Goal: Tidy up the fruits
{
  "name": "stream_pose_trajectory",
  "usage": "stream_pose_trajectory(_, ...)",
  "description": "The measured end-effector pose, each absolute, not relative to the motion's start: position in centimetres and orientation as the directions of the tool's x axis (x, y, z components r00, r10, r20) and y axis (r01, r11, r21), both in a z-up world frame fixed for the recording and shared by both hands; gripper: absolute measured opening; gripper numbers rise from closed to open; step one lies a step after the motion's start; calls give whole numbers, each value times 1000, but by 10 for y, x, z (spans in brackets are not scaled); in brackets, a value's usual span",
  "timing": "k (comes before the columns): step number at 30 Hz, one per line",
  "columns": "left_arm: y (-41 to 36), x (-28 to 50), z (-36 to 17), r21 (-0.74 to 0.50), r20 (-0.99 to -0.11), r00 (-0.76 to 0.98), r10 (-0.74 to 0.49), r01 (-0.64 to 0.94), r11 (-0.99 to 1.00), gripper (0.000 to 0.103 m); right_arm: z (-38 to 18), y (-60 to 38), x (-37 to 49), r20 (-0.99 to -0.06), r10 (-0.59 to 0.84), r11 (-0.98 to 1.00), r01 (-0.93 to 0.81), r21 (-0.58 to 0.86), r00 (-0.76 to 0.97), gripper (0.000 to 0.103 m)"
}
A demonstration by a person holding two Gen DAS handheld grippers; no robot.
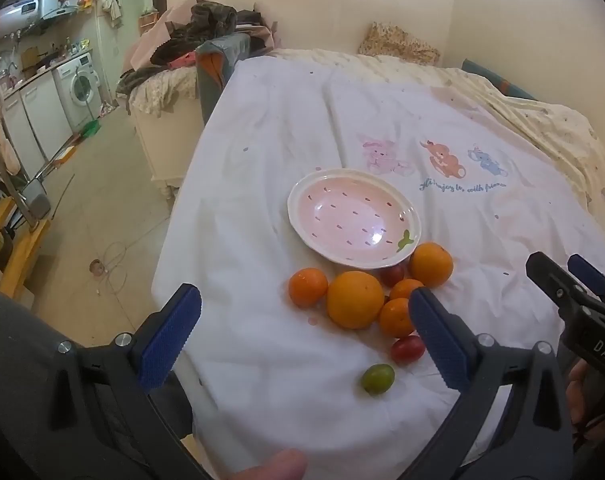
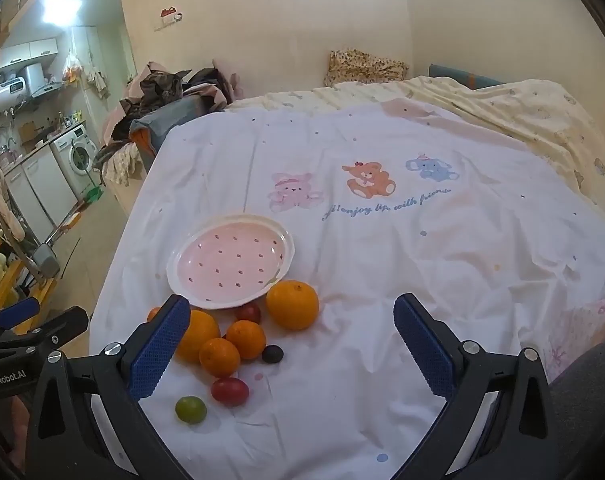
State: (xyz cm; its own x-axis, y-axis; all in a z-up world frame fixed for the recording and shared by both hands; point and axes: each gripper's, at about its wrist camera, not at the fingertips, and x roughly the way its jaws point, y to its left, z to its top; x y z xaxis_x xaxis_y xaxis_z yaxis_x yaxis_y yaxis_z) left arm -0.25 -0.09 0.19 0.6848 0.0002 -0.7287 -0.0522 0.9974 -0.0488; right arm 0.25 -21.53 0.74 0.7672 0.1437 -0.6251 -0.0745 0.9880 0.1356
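Five oranges [image 1: 355,299], one plate [image 1: 302,196]

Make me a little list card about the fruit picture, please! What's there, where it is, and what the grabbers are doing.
Surface: white bedsheet with cartoon animals
Plate: pink plate, nothing in it
Oranges: five, clustered on the sheet beside the plate; the biggest orange sits in the middle
Small fruits: red fruit, green fruit, dark fruit, another red one by the plate
Left gripper: open, holding nothing
Right gripper: open, holding nothing
Sorted so far: none
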Motion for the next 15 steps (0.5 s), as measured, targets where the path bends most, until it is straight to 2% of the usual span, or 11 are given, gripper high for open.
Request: stream_pose_trajectory(15, -5, -2, 1, -29, -728, 685, 16, -54, 998, 102, 6, -215, 2, -624, 143, 988, -71, 139, 768, 103)
